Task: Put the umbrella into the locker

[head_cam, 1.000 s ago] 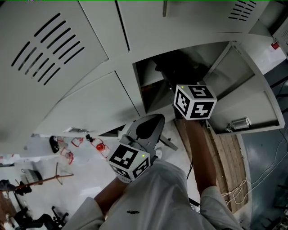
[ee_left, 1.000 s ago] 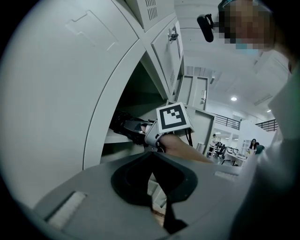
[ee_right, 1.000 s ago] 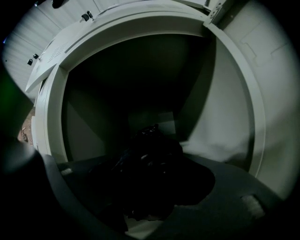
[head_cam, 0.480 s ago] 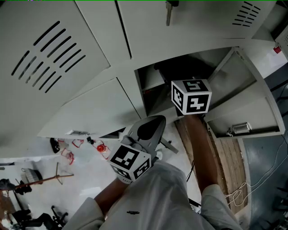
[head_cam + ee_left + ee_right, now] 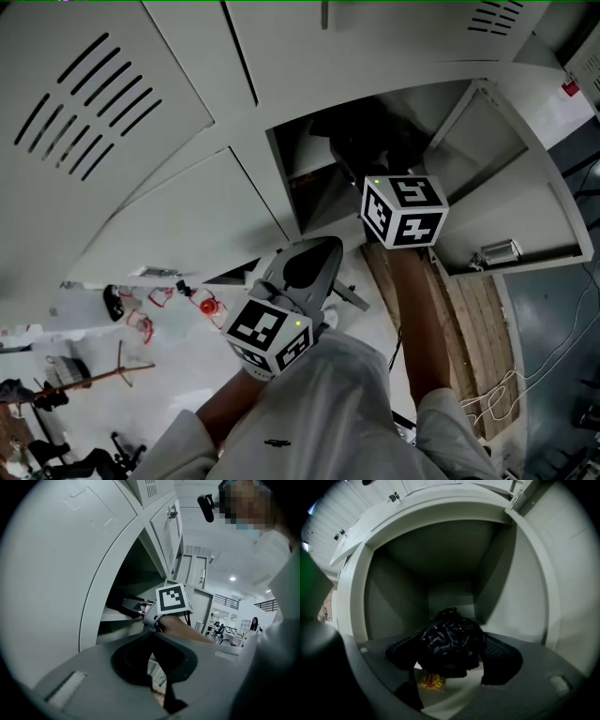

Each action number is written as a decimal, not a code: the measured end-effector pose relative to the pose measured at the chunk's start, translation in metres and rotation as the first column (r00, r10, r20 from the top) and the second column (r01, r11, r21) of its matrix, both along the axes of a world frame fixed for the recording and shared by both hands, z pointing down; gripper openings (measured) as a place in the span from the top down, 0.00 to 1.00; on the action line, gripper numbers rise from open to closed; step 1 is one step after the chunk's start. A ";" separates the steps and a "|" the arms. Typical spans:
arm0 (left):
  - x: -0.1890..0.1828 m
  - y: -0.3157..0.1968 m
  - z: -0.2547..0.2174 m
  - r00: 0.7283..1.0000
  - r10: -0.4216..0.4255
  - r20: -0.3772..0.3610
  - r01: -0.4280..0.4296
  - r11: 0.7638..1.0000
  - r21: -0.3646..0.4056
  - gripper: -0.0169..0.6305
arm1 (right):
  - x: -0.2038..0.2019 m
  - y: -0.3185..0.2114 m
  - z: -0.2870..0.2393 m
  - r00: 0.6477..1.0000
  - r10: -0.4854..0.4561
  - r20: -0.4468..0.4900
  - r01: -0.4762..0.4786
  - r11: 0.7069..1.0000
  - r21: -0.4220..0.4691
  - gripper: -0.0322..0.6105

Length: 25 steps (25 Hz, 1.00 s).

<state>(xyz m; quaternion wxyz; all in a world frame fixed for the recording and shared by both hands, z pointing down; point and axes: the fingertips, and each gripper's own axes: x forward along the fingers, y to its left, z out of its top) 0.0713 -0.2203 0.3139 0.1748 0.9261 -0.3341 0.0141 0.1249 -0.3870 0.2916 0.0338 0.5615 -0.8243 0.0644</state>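
We're opening the right tongs [image 5: 451, 654] off the umbrella [image 5: 449, 637] so it rests in the locker [image 5: 520, 592]. Left tongs [image 5: 153, 645] closed, empty.

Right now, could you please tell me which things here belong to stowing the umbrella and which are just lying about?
Part of the job:
umbrella, between the right gripper, whose fingers are opening; locker with its door open.

Just lying about:
yellow packet on the locker floor; red bits and a cable on the ground; left gripper, shut and empty.
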 end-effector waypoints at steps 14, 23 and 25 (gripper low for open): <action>0.002 0.009 0.004 1.000 0.010 -0.018 -0.011 1.000 -0.019 0.95 | 0.006 0.026 -0.006 0.999 0.012 -0.044 -0.011 1.000 0.024 0.55; -0.002 0.003 0.007 1.000 0.007 -0.016 -0.008 1.000 -0.024 0.95 | 0.002 0.011 -0.014 0.999 0.009 -0.053 -0.007 0.999 0.036 0.57; -0.003 0.001 0.007 1.000 0.008 -0.015 -0.009 1.000 -0.022 0.95 | 0.000 0.007 -0.012 0.999 0.011 -0.047 -0.009 0.999 0.033 0.57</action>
